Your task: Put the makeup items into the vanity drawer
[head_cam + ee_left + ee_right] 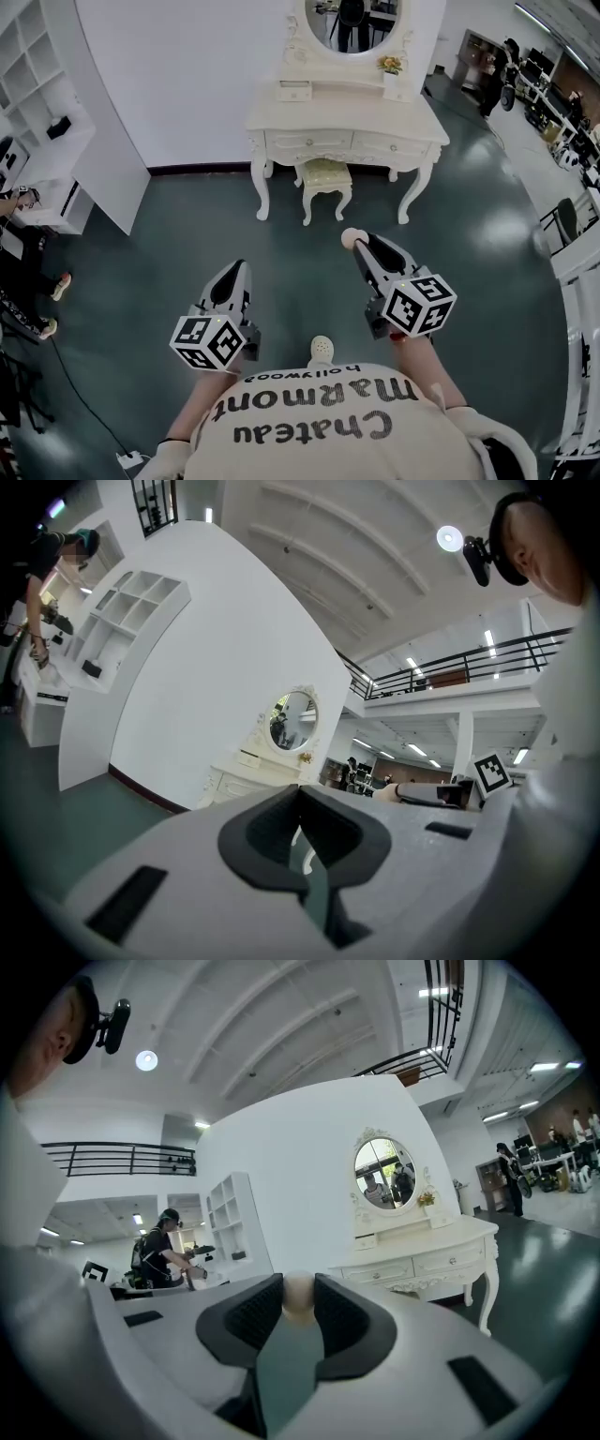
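Observation:
The white vanity [347, 127] stands against the far wall, an oval mirror [352, 23] above it, and its two front drawers [309, 142] look closed. My right gripper [361, 244] is held over the floor well short of it, shut on a small beige makeup sponge [352, 238]. In the right gripper view the sponge [298, 1297] sits between the pads [253, 1312], and the vanity [422, 1255] lies ahead to the right. My left gripper [232, 269] hovers level with it on the left, with its jaws together and nothing in them [300, 803].
A padded stool [325, 178] is tucked under the vanity's middle. A small drawer box [294, 91] and a flower pot [390, 66] sit on top. A white shelf unit [37, 112] and a person [19, 244] are at the left. Desks [562, 122] line the right side.

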